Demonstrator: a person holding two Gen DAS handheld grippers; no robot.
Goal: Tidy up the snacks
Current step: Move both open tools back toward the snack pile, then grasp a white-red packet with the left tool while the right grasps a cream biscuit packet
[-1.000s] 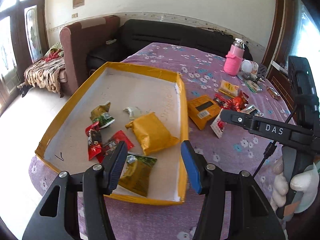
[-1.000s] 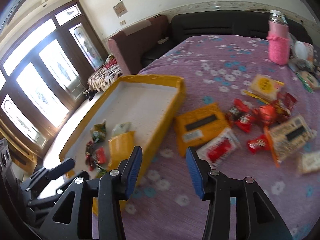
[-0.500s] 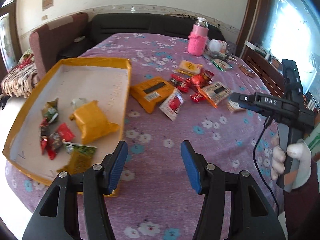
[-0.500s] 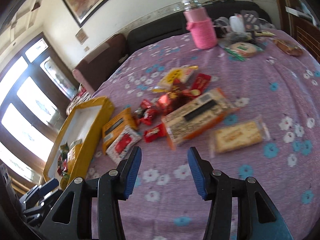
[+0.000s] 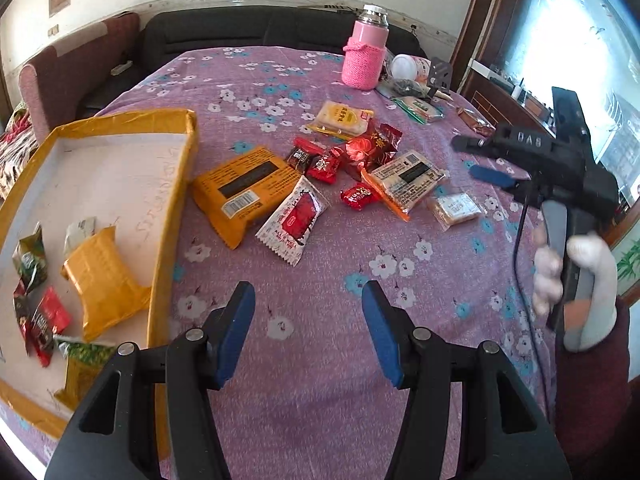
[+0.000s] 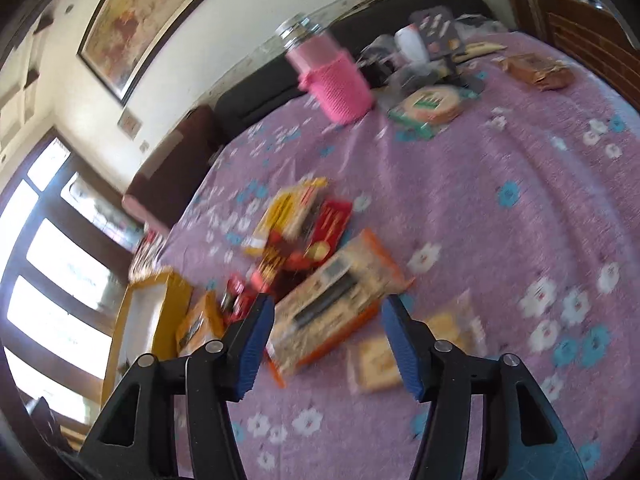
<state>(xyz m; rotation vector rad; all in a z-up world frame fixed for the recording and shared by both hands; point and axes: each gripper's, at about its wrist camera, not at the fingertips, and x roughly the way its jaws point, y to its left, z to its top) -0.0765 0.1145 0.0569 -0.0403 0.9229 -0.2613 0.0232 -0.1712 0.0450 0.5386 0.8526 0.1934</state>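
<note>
On purple floral cloth [image 5: 320, 360], beside the tray [image 5: 176, 184], the light, crinkly orange-edged packet [image 6: 332, 300] lies framed by the just-widened, empty right gripper [image 6: 326, 344]; the left gripper [image 5: 308, 328] is spread, empty; its sealed edge is judged the best hold.

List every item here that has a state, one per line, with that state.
left hand-held gripper: open, empty, above bare cloth.
right hand-held gripper: open, jaws just widened, nothing gripped, at the orange-edged packet.
yellow tray: partly filled, several packets inside.
orange box: flat on the cloth, outside the tray.
red-and-white sachet: flat, outside the tray.
pink bottle: upright, capped.
</note>
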